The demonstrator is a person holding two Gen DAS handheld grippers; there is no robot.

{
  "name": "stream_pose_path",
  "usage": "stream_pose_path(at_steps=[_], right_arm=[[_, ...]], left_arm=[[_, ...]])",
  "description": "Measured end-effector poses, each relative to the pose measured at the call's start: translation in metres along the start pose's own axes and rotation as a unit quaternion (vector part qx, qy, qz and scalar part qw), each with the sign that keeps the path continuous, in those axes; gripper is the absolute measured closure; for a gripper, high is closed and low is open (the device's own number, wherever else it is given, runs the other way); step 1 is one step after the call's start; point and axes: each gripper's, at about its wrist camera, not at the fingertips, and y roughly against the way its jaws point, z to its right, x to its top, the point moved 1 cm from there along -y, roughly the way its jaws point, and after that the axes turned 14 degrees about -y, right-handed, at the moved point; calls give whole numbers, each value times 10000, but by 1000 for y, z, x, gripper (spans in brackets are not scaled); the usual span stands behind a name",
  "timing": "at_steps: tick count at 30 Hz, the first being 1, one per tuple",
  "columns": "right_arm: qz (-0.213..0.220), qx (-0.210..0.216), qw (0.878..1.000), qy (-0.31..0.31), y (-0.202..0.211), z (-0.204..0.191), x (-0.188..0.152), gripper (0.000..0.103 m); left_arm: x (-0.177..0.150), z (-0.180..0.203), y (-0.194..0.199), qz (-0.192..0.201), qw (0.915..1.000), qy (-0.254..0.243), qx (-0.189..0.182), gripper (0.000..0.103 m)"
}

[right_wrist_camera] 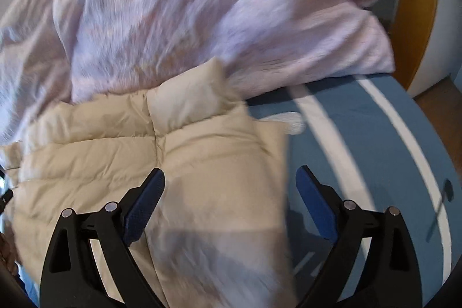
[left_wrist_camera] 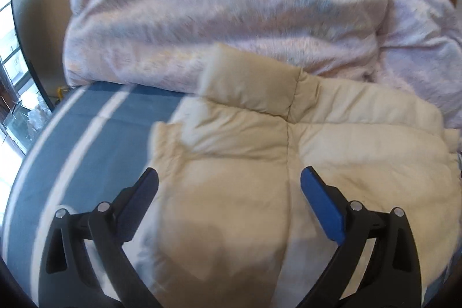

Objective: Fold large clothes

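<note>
Left wrist: cream jacket (left_wrist_camera: 260, 140) on blue striped bedsheet (left_wrist_camera: 109, 134), pink duvet (left_wrist_camera: 231, 5) behind

a rumpled pale pink quilt (left_wrist_camera: 225, 7) is heaped across the far part of the bed, its print blurred. under it lies a blue bedsheet (left_wrist_camera: 115, 129) with white stripes (right_wrist_camera: 404, 134) curving along its edge. a window (left_wrist_camera: 11, 71) shows at the far left, and an orange wooden door frame (right_wrist_camera: 415, 19) stands at the right beside brown floor (right_wrist_camera: 436, 97).

both wrist views tilt down, close | shared: cream jacket (left_wrist_camera: 288, 149) (right_wrist_camera: 173, 149)
</note>
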Motion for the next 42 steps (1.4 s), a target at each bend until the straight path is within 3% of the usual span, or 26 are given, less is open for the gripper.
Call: stream_pose_path(at_steps=[4,10,16,22,28,33,36,42], right_arm=[[-361,155,9988,-283,13,31,-9,8],[-1045,716,9893,-725,3,50,-27,8],[-1272,770,9864,-697,-4,47,-40,11],[-1286,886,9864,-513,-2,38,-46,20],[-1544,1371,9754,-776,-6,35,-52,53],[-1612,1792,9636,-1159,2,38,-57,79],[-1614,1893,9616,-1162,13,35,-61,83],[-1737,1958,9602,-975,34,25,-89,84]], left_arm=[[-19,-30,28,-72,9989,392,-245,4],[-56,-56,20,-553,9875,1151,-924,6],[-66,-45,16,-718,9841,1143,-1156,10],[-62,-37,10,-743,9838,1159,-1149,15],[-65,-30,10,-631,9808,1251,-1357,40],[-67,-33,18,-444,9747,1474,-1618,76],[-70,-36,31,-348,9753,1436,-1641,81],[-95,-55,56,-361,9760,1396,-1632,81]])
